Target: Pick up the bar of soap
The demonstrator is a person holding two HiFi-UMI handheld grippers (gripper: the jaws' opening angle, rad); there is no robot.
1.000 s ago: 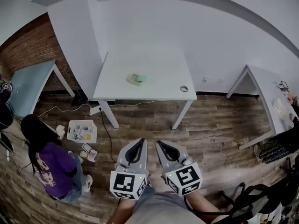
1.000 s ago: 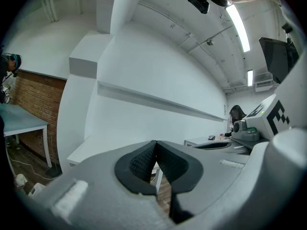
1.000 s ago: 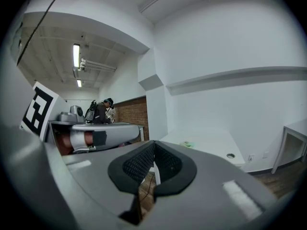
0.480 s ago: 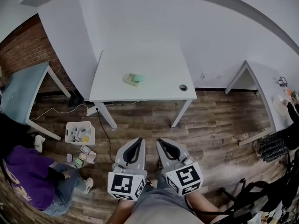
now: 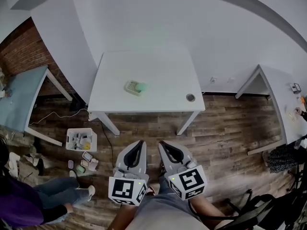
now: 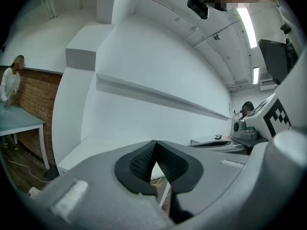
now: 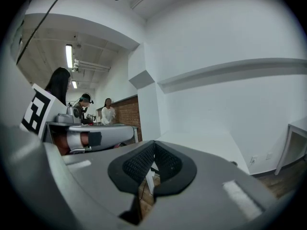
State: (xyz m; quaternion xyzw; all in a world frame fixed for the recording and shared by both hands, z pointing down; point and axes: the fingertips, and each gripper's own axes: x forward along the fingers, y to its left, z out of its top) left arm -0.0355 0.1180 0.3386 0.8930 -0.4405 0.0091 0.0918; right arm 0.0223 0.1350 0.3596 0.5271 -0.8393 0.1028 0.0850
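No legible text, brand, number or sign is found in any view. Black-and-white coded square patterns, not readable as characters, are noted in the head view on the marker cube [image 5: 126, 189] of the left gripper [image 5: 139, 144] at 7 o'clock and on that [image 5: 191, 182] of the right gripper [image 5: 163, 144] at 5 o'clock. Any print on the contents of the floor box [image 5: 81, 139] at 8 o'clock is too small to be read.

So the white rectangular table [image 5: 158, 71] sits on a brown wood-plank floor [image 5: 225, 128], with a pale green bar of soap [image 5: 135, 87] left of centre and a small round ring [image 5: 190, 97] at the near right corner.
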